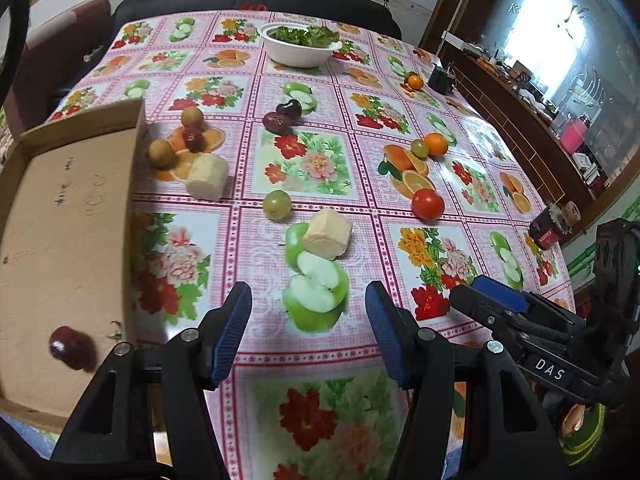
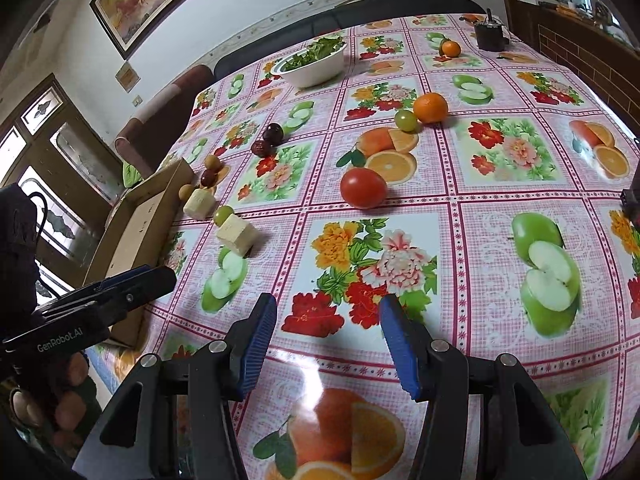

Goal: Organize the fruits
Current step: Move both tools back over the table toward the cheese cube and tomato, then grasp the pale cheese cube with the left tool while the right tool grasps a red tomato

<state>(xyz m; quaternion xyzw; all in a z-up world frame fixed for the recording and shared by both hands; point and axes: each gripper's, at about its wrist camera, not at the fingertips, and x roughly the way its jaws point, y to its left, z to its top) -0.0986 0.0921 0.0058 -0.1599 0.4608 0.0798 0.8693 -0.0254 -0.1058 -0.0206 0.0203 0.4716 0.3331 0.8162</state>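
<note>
My left gripper (image 1: 308, 330) hangs over the near edge of the table (image 1: 400, 160), its fingers (image 1: 236, 328) spread wide with nothing between them. My right gripper (image 2: 328, 340) does the same, fingers parted and empty. Taking the cardboard box (image 1: 60, 220) as my landmark: one dark red fruit (image 1: 66, 346) already lies inside it, at its near corner. Just beside its far wall sit two brown fruits (image 1: 162, 152), a small red one and a pale cut chunk (image 1: 208, 176). A green grape (image 1: 277, 204) and a second pale chunk (image 1: 328, 234) lie a little further out. The tomato (image 1: 428, 204) and an orange (image 1: 435, 143) rest well apart from the box, and the white bowl of greens (image 1: 300, 46) stands beyond it all.
</note>
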